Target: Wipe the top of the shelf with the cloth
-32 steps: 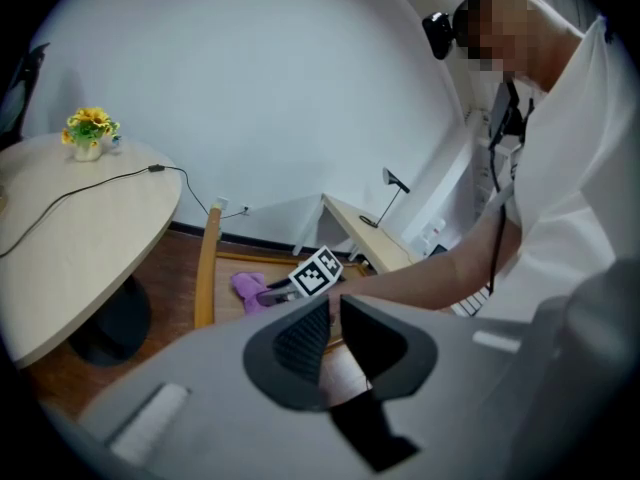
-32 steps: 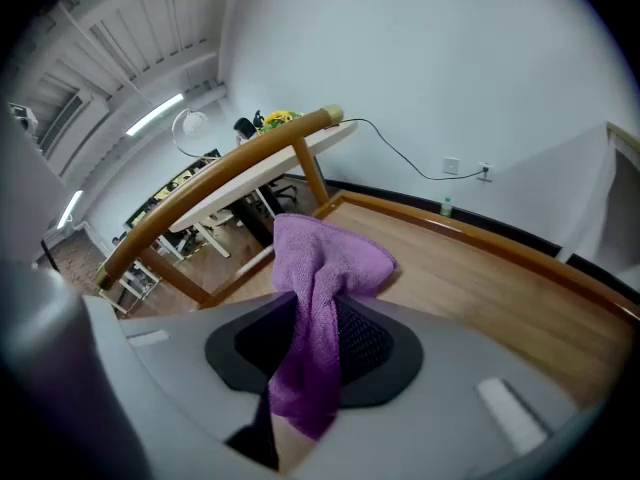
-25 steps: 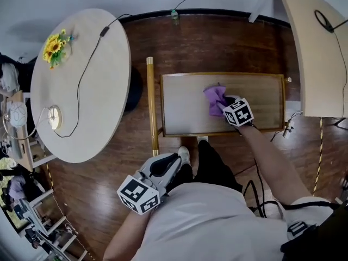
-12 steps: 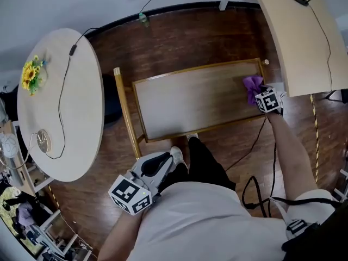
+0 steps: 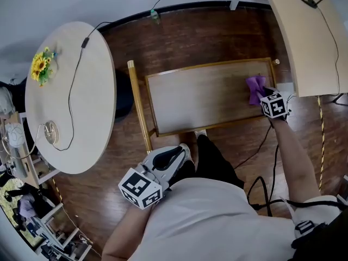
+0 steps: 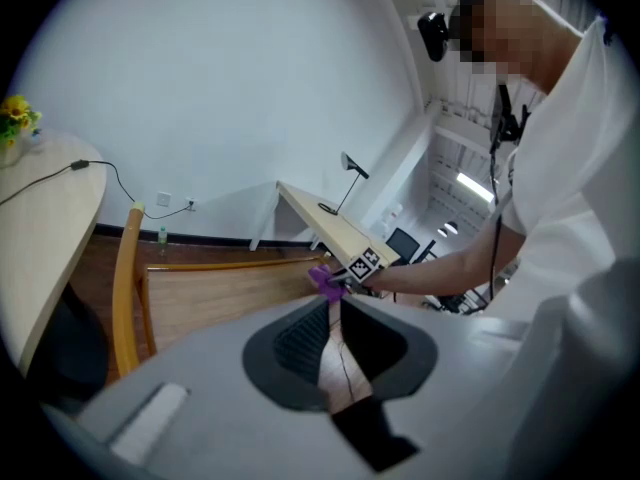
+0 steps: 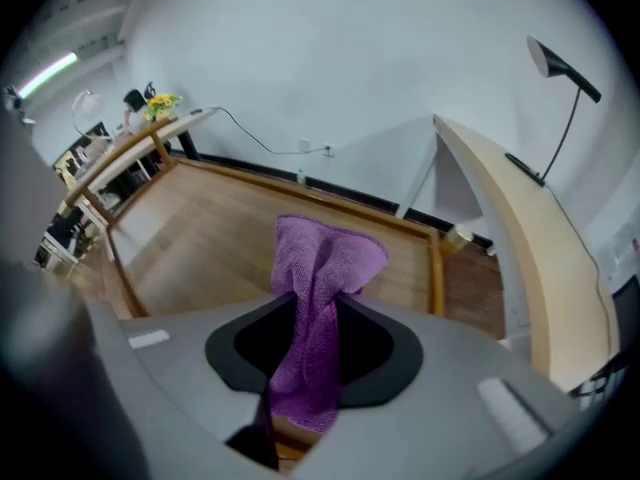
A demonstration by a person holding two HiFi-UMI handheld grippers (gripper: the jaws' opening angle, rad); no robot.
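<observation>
My right claw [image 7: 315, 340] is clamped on a purple terry cloth [image 7: 322, 268]. Both dark jaws press into a fold of it, with one tail hanging below them and the bunched free end rising and flopping forward past the tips. In the head view this claw [image 5: 261, 95] sits at the right end of the pale wooden shelf [image 5: 206, 98], its marker cube over the near right corner. The cloth [image 5: 255, 86] lies over the top board just beside the raised right-hand rim, well apart from the left end. Whether the fabric presses firmly on the board I cannot tell. Ahead of the cloth, in the right gripper view, the shelf top [image 7: 200, 233] runs away to its far rim. My left claw [image 6: 333, 343] holds nothing. Its jaws stand only a narrow slit apart, and brown floor shows through the gap. In the head view the left claw [image 5: 173, 158] hangs low against my body, off the shelf's near edge and well apart from the cloth. To my left stands a round pale table [image 5: 70, 102] with a bunch of yellow sunflowers [image 5: 39, 68] on it. To my right is a pale desk [image 5: 310, 37] above the dark wooden floor [image 5: 206, 34].
</observation>
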